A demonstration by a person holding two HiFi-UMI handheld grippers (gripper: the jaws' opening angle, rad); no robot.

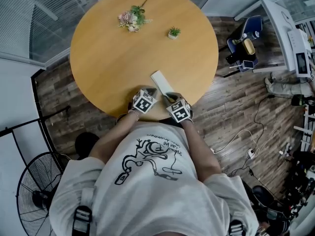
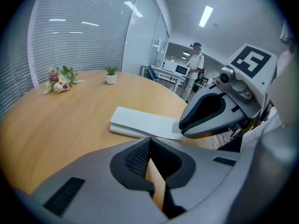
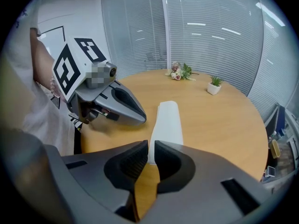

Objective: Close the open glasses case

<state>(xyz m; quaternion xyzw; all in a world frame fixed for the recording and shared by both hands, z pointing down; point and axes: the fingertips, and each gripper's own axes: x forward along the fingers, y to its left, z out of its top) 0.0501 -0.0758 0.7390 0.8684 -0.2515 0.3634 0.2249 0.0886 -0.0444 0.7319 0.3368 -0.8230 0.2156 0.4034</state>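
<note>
A white glasses case [image 1: 161,82] lies flat on the round wooden table [image 1: 108,53], near its front edge, with the lid down on the base. In the left gripper view the case [image 2: 140,122] is just beyond my left gripper [image 2: 149,141], whose jaws meet with nothing between them. My right gripper [image 3: 151,148] is also shut and empty, with the case [image 3: 169,120] straight ahead of its tips. In the head view the left gripper [image 1: 147,94] and the right gripper [image 1: 171,98] sit side by side at the case's near end, neither touching it.
A small flower bunch [image 1: 132,17] and a tiny potted plant [image 1: 173,32] stand at the table's far side. A fan [image 1: 34,186] is on the floor at left, and a desk with clutter [image 1: 275,38] and cables [image 1: 246,141] at right. A person [image 2: 194,71] stands far off.
</note>
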